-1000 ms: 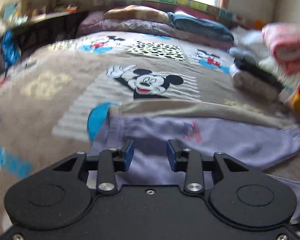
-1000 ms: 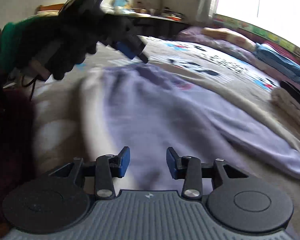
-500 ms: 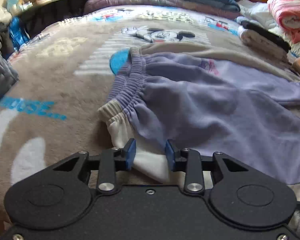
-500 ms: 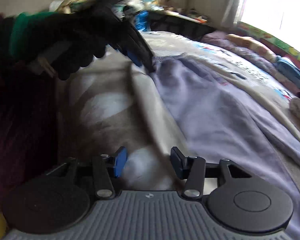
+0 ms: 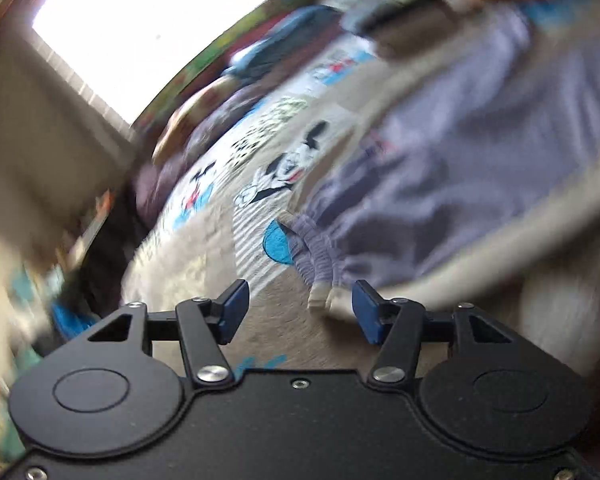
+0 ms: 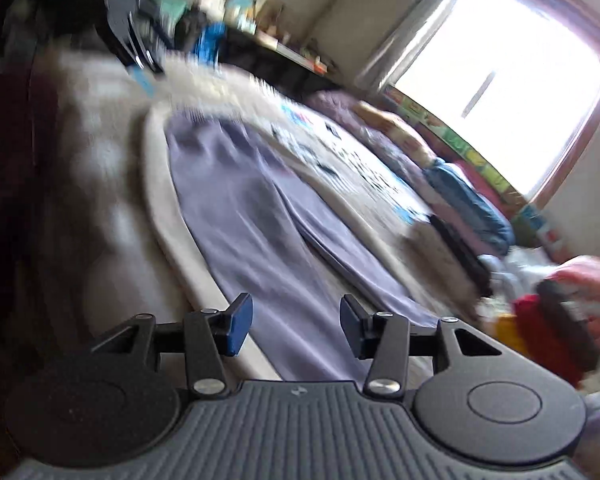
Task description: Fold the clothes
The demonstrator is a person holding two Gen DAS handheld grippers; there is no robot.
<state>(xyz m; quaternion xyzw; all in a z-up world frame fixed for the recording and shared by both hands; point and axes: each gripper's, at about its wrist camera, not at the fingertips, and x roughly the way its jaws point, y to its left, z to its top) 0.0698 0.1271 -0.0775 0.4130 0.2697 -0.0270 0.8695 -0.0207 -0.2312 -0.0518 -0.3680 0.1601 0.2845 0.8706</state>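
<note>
The left hand-held gripper [image 5: 296, 312] is hovering with its jaws spread wide and holding nothing, just above the gathered waistband of the purple trousers [image 5: 440, 184]. The trousers are lying flat on the cartoon-print blanket [image 5: 220, 240] covering the bed. The right hand-held gripper [image 6: 296, 326] is also standing wide and gripping nothing, positioned over a trouser leg [image 6: 260, 240]. Both views are tilting and blurring. Folded clothes [image 6: 452, 252] are sitting near the pillows [image 6: 472, 200] under the window [image 6: 500, 80].
</note>
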